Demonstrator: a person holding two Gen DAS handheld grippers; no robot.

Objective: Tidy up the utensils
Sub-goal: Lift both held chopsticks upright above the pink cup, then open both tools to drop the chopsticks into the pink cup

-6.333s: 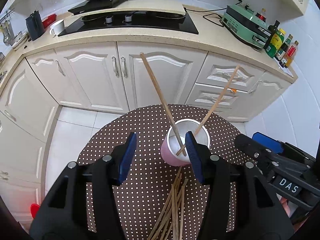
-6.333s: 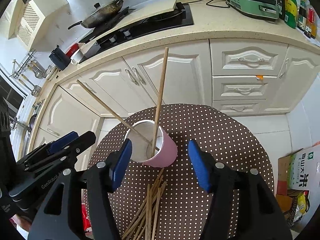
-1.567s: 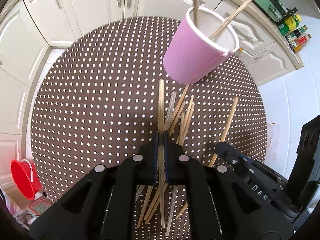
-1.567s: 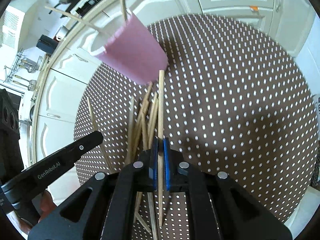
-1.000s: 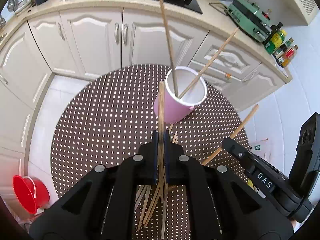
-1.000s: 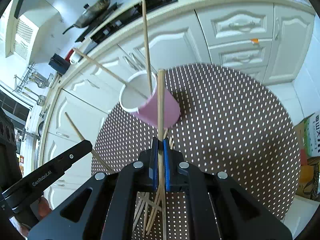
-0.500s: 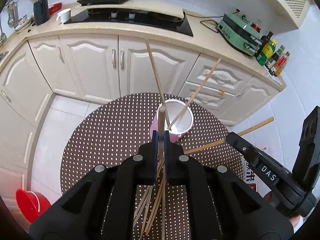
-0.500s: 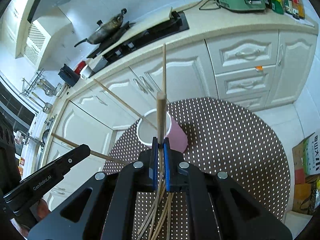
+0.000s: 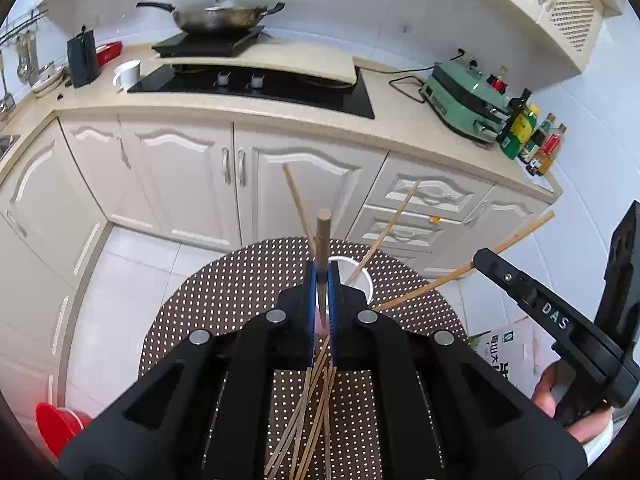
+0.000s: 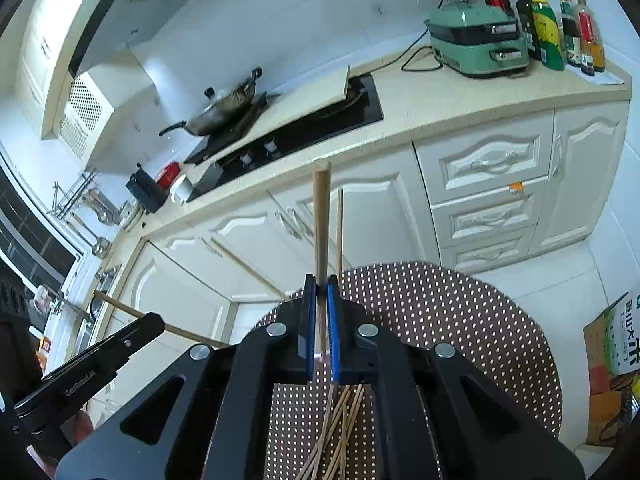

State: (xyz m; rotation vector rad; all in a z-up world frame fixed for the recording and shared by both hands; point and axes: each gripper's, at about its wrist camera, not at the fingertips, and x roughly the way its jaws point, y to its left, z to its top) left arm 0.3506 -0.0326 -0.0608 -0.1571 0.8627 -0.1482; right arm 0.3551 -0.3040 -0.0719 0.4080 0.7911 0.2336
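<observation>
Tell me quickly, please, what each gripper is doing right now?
Left gripper: closed on a wooden chopstick.
Right gripper: closed on another wooden chopstick.

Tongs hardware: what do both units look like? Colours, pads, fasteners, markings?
Both tongs are matte black plastic with triangular cut-outs in the arms, blue pads on the inner faces, and round silver fasteners. The left tongs show white "GenRobot.AI" lettering in the right wrist view; the right tongs show white "DAS" in the left wrist view. No cables or sleeves visible.
</observation>
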